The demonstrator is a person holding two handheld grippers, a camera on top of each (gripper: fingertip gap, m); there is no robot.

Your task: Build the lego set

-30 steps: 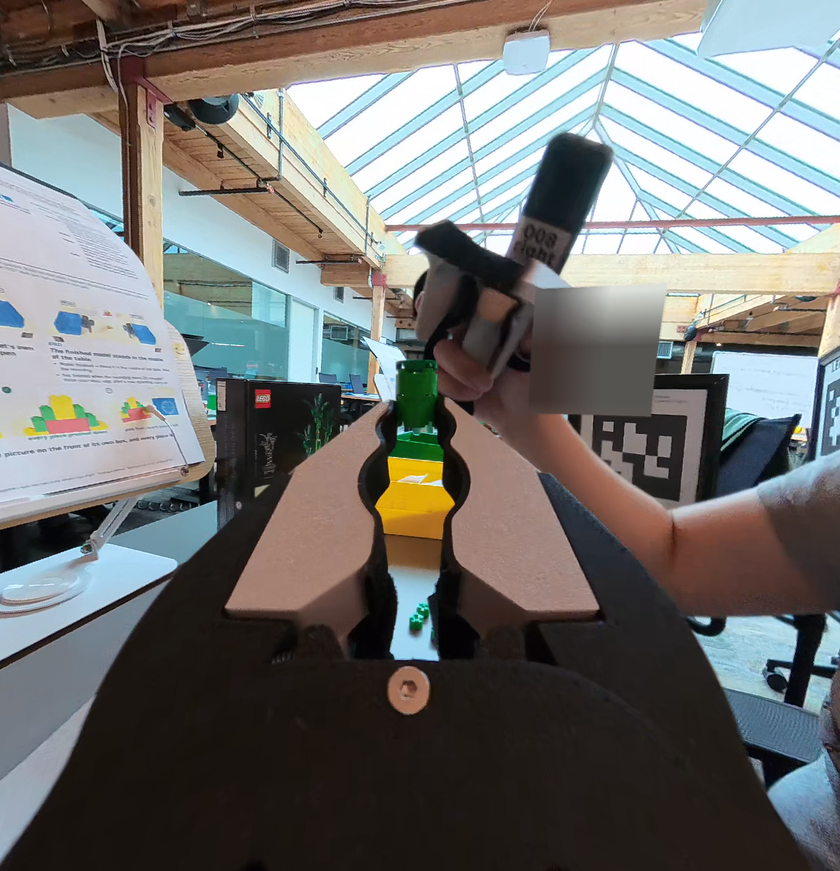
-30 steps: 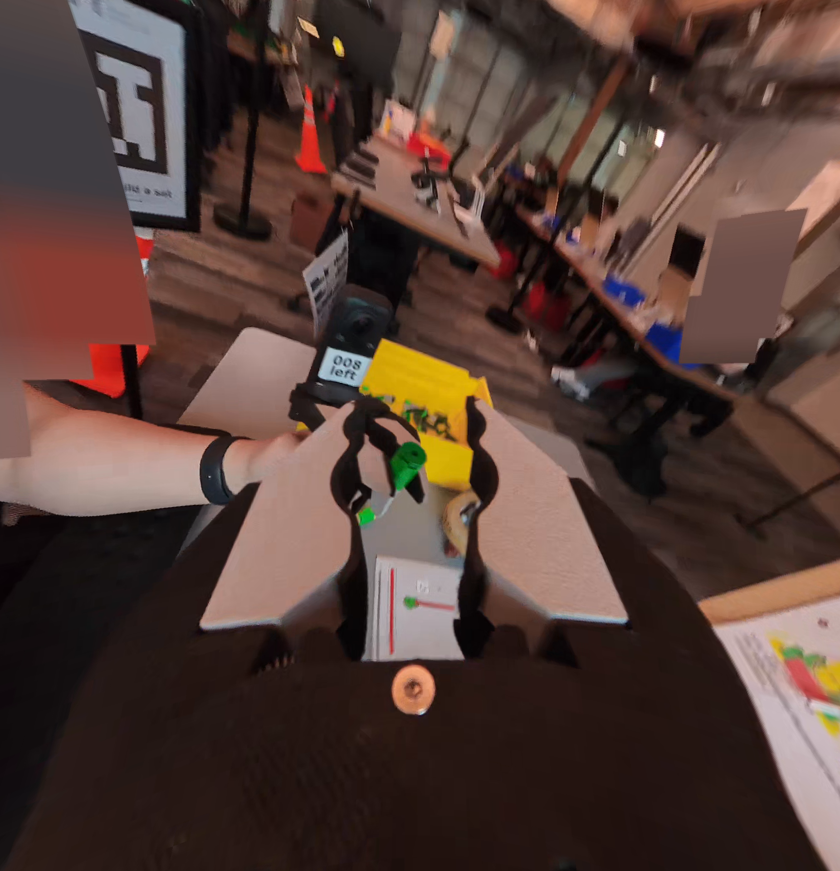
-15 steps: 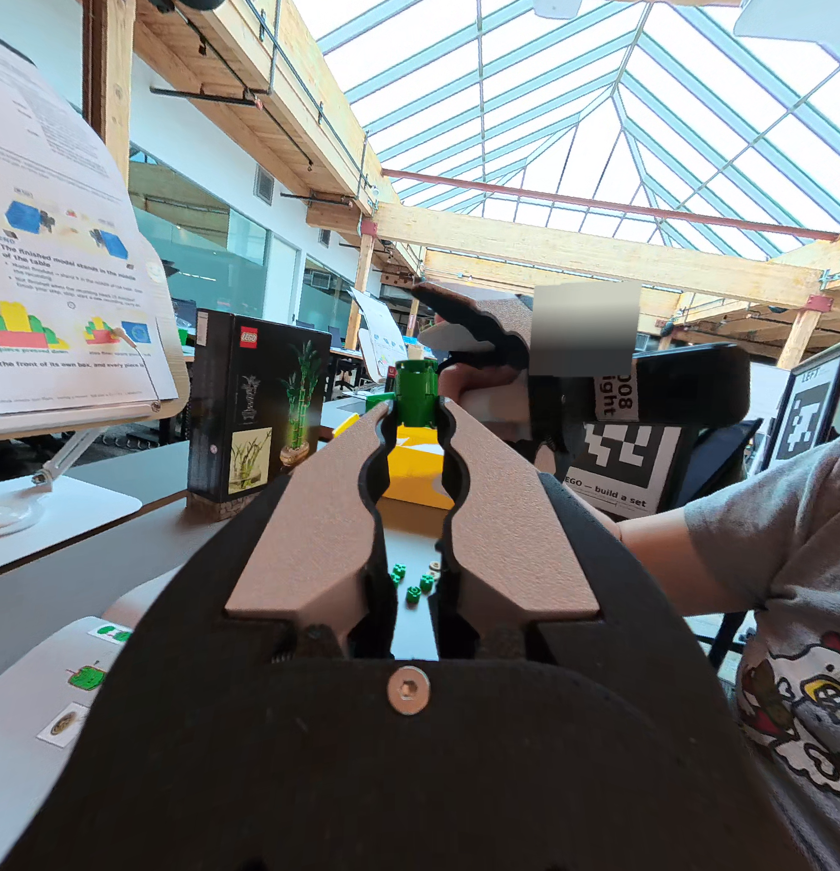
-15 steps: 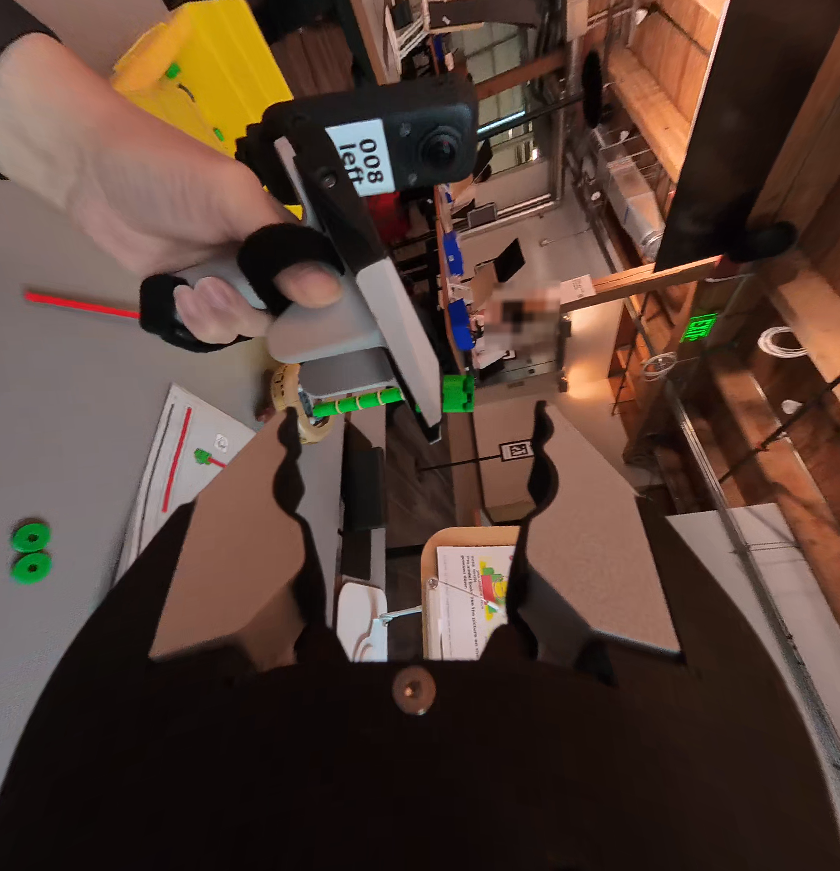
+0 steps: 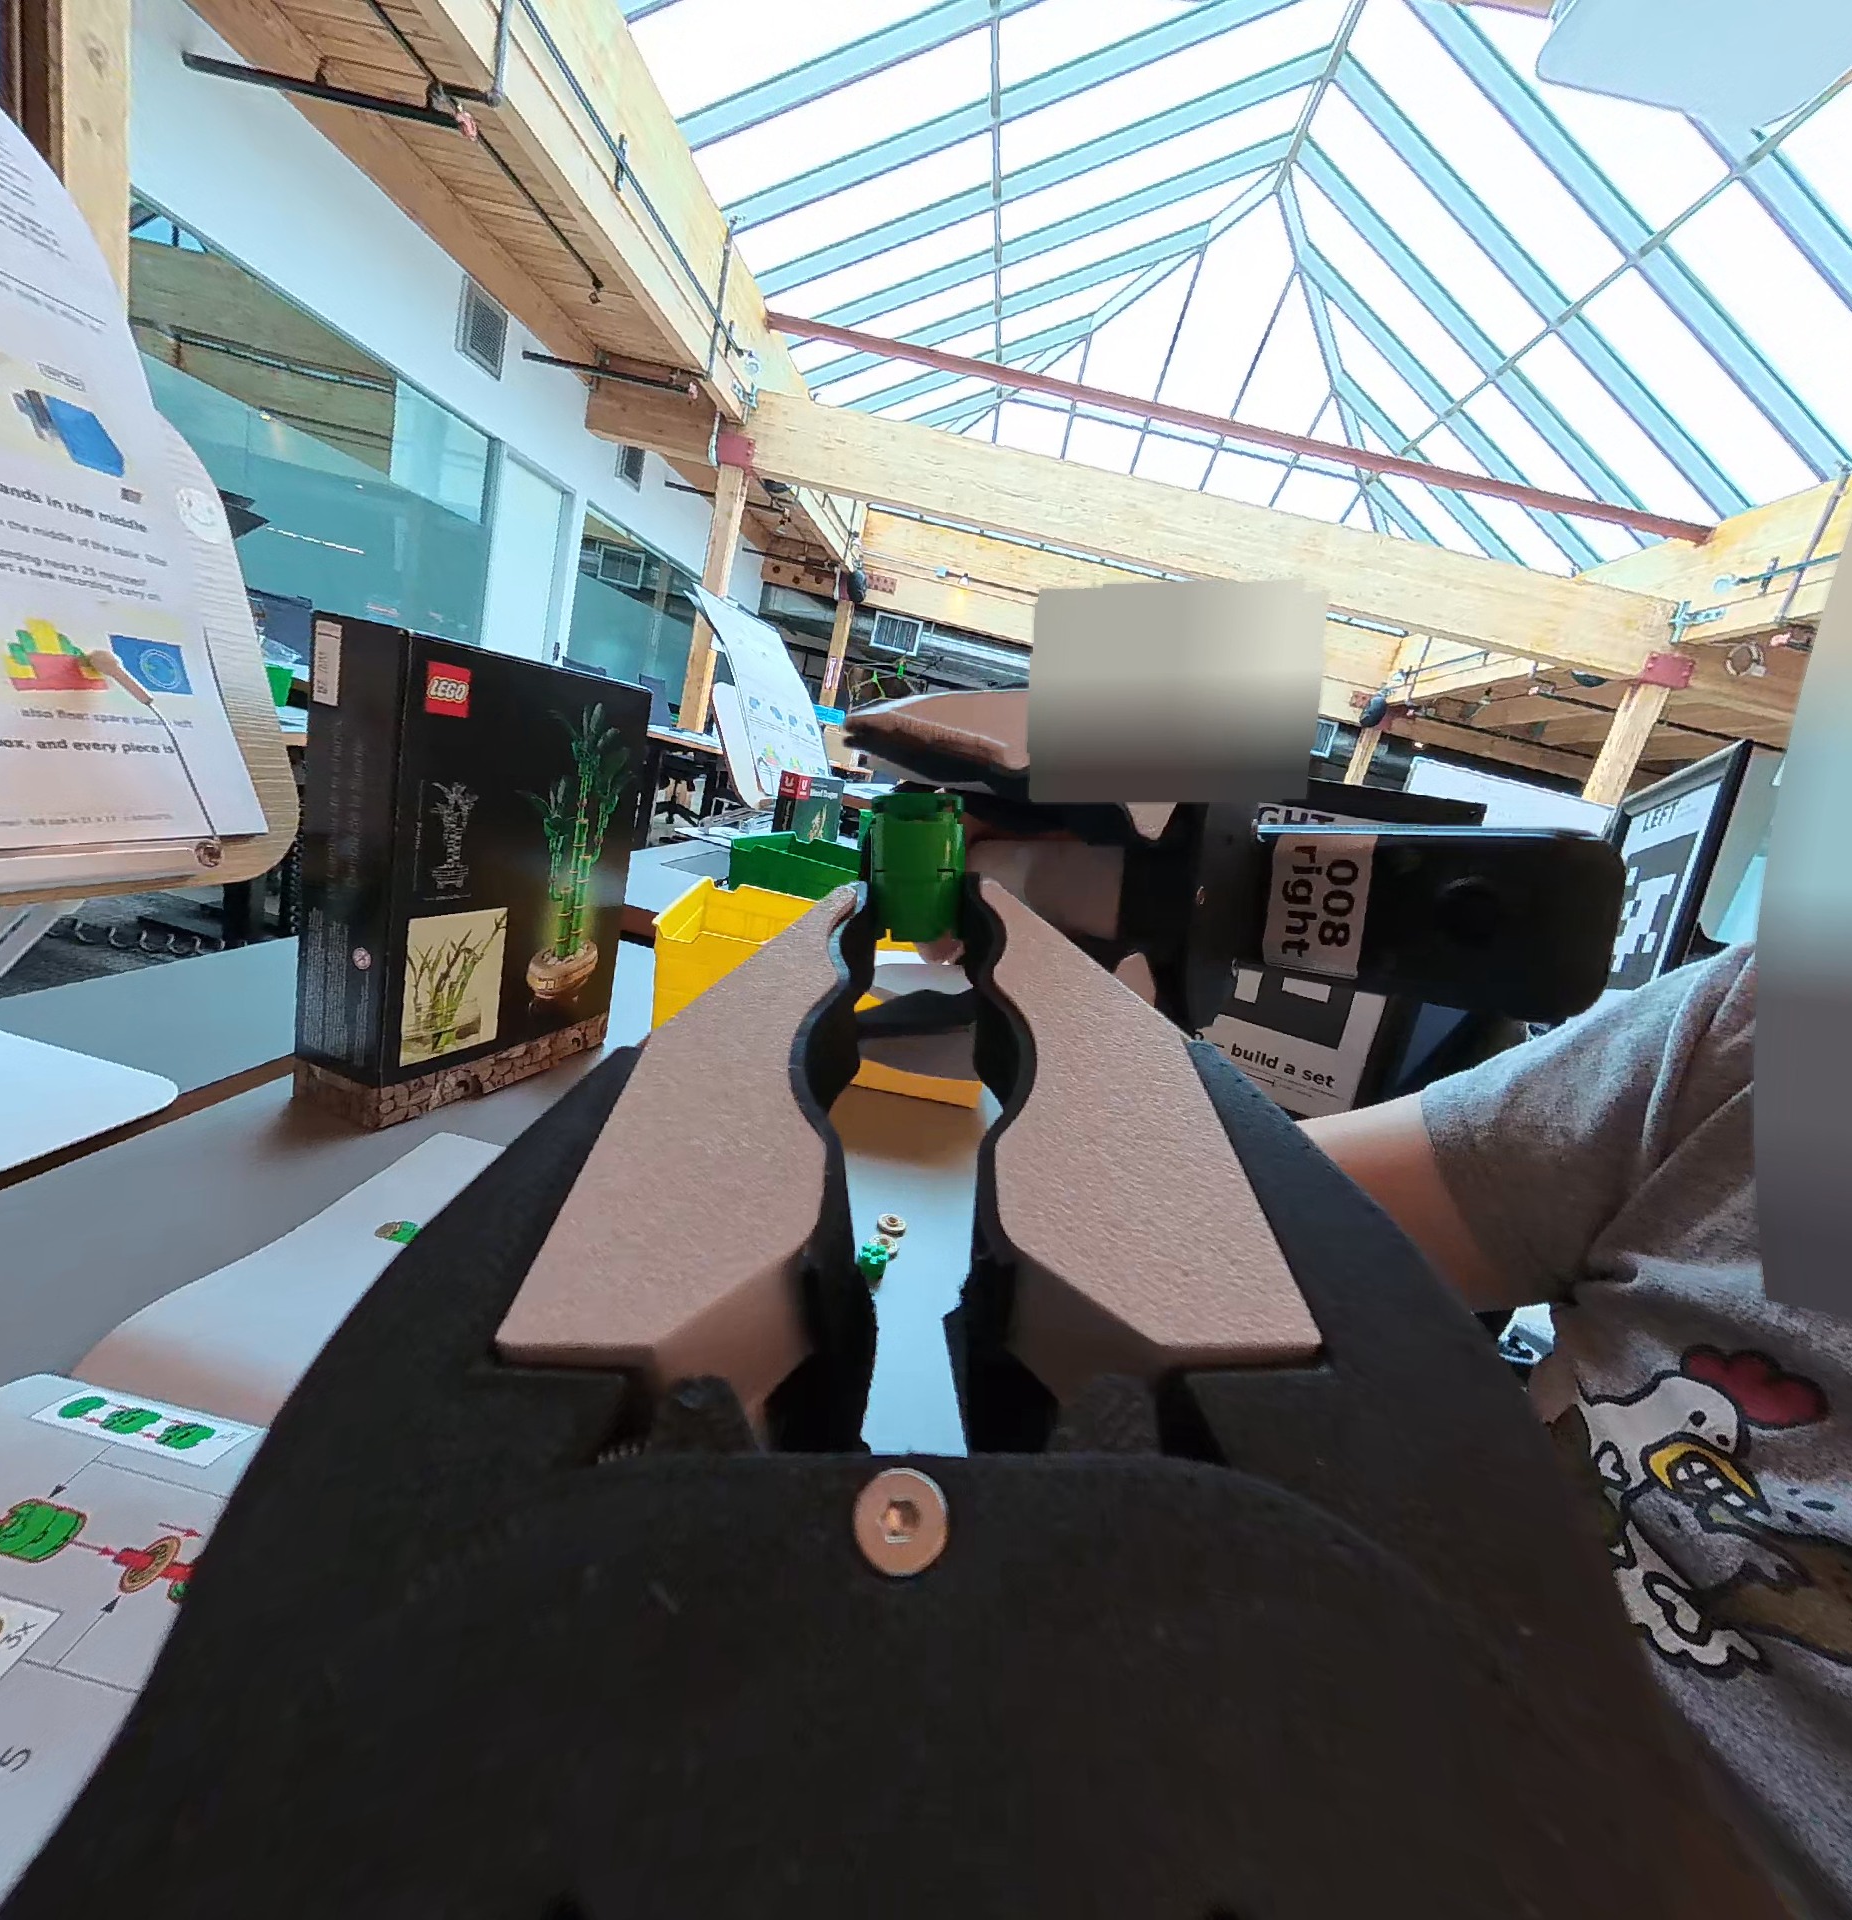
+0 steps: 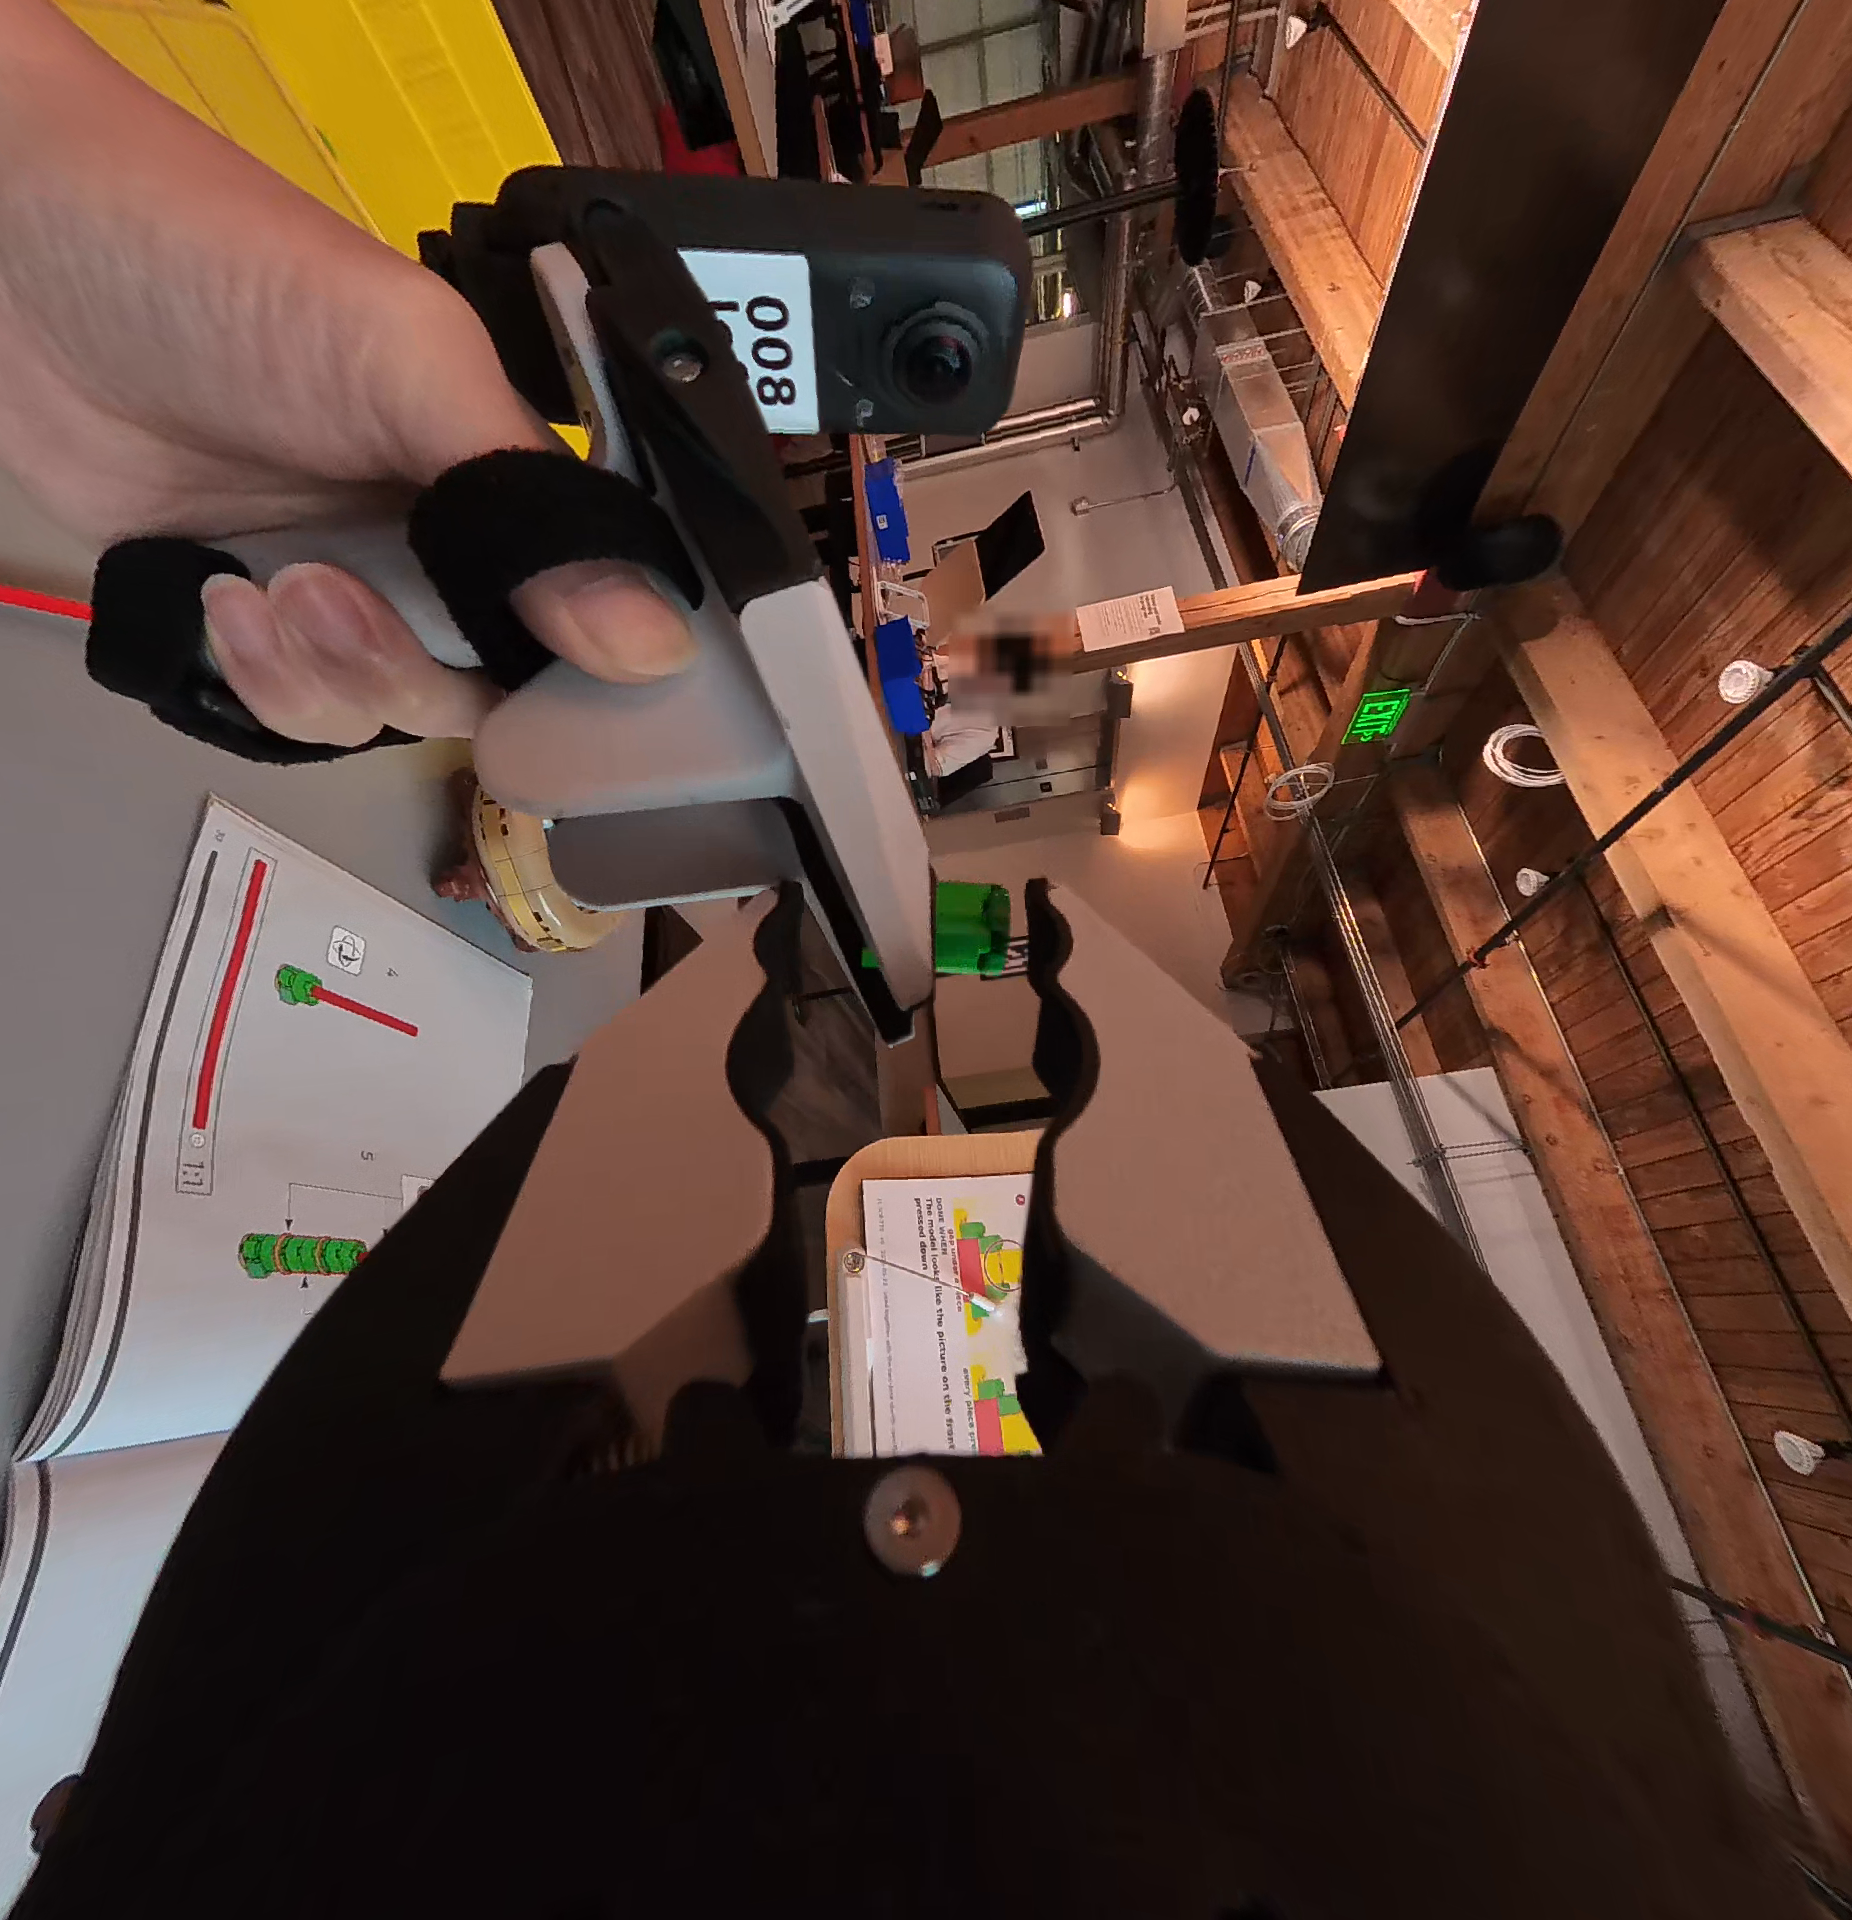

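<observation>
Green stem piece (image 5: pixel 911 871) sits pinched at left gripper (image 5: pixel 914 914) tips, between parted right gripper (image 6: pixel 906 940) fingers.

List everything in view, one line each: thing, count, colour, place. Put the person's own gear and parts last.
green piece: 1, green, held up at the left gripper's tips.
set box: 1, black, upright on the table, left.
yellow bin: 1, yellow, behind the grippers.
green bin: 1, green, behind the yellow bin.
loose studs: a few, green and tan, on the table.
booklet: 1, white, open on the table.
pot base: 1, tan and brown, beside the booklet.
sheet stand: 1, white page on wooden board, far left.
table: 1, grey.
left gripper: 1, black and tan, shut on the green piece.
right gripper: 1, same, open beside that piece.
hand: 1, on the left gripper's handle.
</observation>
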